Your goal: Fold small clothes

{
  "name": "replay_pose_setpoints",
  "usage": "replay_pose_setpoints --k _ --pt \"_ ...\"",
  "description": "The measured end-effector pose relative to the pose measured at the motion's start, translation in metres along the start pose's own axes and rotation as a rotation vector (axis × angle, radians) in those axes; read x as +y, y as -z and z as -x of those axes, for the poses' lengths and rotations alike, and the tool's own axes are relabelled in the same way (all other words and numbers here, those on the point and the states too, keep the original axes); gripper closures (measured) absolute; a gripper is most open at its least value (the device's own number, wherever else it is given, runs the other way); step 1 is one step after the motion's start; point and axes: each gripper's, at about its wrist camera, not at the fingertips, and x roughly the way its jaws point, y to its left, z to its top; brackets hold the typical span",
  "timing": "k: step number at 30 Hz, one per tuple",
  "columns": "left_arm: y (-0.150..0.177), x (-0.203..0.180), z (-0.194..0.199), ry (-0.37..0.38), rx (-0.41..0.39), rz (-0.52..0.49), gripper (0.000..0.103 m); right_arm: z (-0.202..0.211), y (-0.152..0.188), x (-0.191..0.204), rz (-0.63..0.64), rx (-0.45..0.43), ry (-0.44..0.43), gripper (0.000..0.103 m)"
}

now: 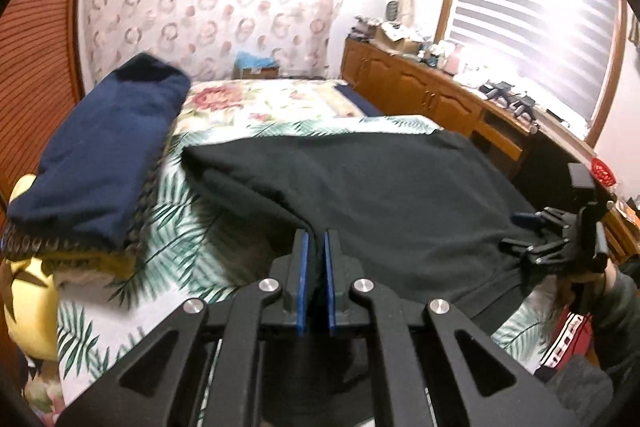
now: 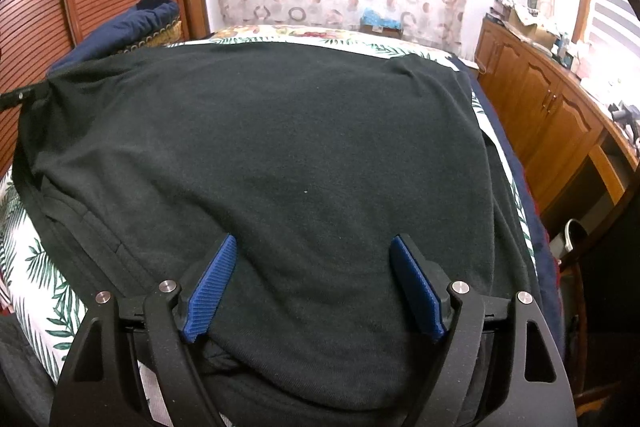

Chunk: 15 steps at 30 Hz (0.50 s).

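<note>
Now a dark green shirt (image 2: pixel 280 147) lies spread on the bed (image 1: pixel 224 227), soft and limp, best taken by its edges; left hand-held gripper (image 1: pixel 316 247) pinches its hem, right hand-held gripper (image 2: pixel 314 255) hovers wide apart

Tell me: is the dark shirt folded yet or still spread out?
Spread out. The dark shirt lies open across the bed, no fold made; the left gripper pinches one edge.

The dark shirt (image 2: pixel 280 147) is matt knit cloth, the bedspread (image 1: pixel 224 107) smooth printed fabric, the cabinets (image 1: pixel 404 83) glossy varnished wood, and the gripper pads (image 2: pixel 212 287) ribbed blue rubber on matt black plastic
</note>
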Motion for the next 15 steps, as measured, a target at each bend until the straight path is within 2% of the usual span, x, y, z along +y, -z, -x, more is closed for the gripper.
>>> replay_pose_setpoints --k 8,15 --pt "-0.035 -0.039 -0.007 0.098 -0.056 -0.054 0.099 0.003 0.000 -0.002 -0.011 -0.010 0.013 0.022" --pt "-0.077 -0.100 -0.019 0.198 -0.081 -0.142 0.100 0.032 -0.004 -0.022 -0.031 -0.072 0.053 0.022"
